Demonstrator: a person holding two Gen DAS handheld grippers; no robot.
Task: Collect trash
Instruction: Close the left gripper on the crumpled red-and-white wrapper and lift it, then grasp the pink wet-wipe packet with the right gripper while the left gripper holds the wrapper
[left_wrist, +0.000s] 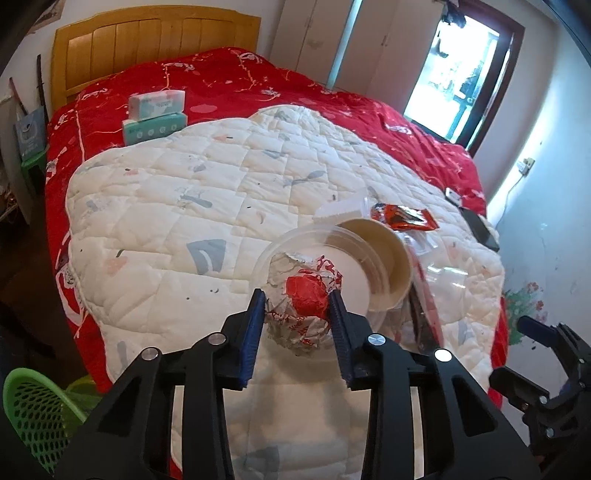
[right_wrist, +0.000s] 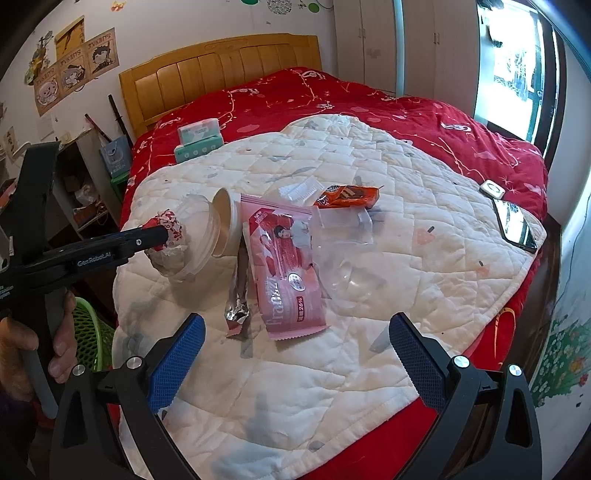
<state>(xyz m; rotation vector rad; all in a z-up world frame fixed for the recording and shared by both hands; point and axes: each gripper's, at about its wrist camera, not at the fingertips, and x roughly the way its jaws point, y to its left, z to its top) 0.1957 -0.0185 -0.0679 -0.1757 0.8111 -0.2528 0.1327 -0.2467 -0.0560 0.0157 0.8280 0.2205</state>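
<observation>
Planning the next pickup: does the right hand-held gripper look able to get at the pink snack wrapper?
Probably yes. The right hand-held gripper is open, and the pink snack wrapper lies flat on the white quilt just ahead, nothing lying over it. The left hand-held gripper holds a crumpled wrapper off to the side.

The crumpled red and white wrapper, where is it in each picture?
Left wrist view: the crumpled wrapper sits low in the middle, pinched between the jaws of the left gripper.
Right wrist view: the same wrapper is at the left, at the tip of the left gripper, above the bed.
Shared landmark: the clear plastic tub right behind the wrapper in both.
</observation>
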